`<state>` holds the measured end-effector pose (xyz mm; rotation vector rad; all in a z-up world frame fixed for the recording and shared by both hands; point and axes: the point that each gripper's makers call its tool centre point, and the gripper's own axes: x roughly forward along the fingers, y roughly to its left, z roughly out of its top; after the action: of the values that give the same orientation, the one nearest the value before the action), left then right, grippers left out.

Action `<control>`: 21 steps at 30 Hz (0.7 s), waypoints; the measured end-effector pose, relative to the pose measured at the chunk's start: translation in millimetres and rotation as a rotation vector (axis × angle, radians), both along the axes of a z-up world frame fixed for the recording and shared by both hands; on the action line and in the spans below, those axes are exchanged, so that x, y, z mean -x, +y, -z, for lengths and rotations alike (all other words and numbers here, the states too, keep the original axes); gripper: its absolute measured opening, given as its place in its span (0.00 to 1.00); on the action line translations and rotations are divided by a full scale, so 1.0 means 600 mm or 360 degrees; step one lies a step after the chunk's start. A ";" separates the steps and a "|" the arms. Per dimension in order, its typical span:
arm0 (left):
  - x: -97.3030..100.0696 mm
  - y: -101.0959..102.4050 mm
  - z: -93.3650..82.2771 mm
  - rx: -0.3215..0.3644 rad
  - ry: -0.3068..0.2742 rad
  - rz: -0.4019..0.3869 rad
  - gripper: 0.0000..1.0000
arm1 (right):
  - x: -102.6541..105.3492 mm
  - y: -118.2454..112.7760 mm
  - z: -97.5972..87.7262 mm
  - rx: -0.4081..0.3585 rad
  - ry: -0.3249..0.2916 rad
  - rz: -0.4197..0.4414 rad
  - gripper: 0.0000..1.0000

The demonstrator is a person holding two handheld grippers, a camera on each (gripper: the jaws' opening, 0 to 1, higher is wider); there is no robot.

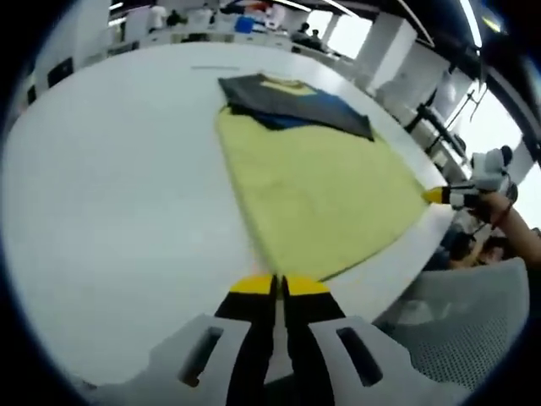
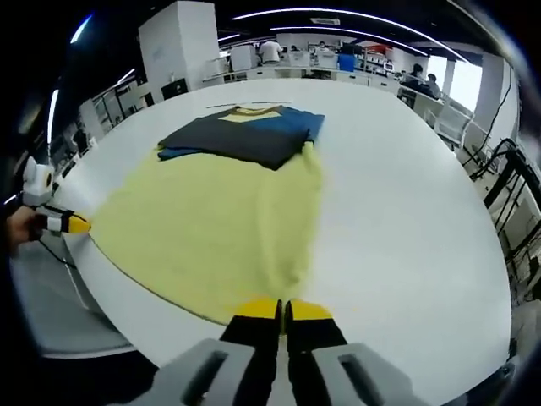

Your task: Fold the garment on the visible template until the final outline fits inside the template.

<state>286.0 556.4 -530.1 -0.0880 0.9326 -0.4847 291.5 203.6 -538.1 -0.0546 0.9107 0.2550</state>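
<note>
A yellow garment (image 1: 325,190) lies spread on the white table (image 1: 118,194), its far part dark grey and blue (image 1: 296,100) with a yellow collar showing. My left gripper (image 1: 279,286) is at the garment's near corner, jaws shut on the hem. In the right gripper view the same garment (image 2: 203,228) runs away from my right gripper (image 2: 281,309), also shut on the hem at a corner. Each gripper's yellow tip appears in the other's view, the right gripper (image 1: 435,195) and the left gripper (image 2: 76,225), both at the hem's ends. A thin dark line (image 2: 245,105) marks the table just beyond the collar.
The table edge (image 2: 127,300) runs right under the hem, with a grey mesh chair (image 1: 461,330) below it. A hand and sleeve (image 1: 516,228) hold the right gripper. Desks, people and a blue bin (image 2: 347,61) stand far behind. Bare table (image 2: 406,203) spreads either side of the garment.
</note>
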 end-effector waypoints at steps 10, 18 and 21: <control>0.008 0.014 -0.036 -0.0051 -0.0049 0.0112 0.00 | 0.024 0.018 -0.024 -0.0072 -0.0018 -0.0004 0.00; 0.023 0.028 -0.040 -0.0091 -0.0038 0.0164 0.00 | 0.044 0.030 -0.036 -0.0098 -0.0031 0.0005 0.00; 0.029 0.033 -0.041 -0.0131 -0.0050 0.0175 0.00 | 0.051 0.033 -0.035 -0.0121 -0.0027 0.0015 0.00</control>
<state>268.5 576.3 -505.5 0.0458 0.9290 -0.5470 261.1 223.6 -516.8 0.0179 0.8833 0.2797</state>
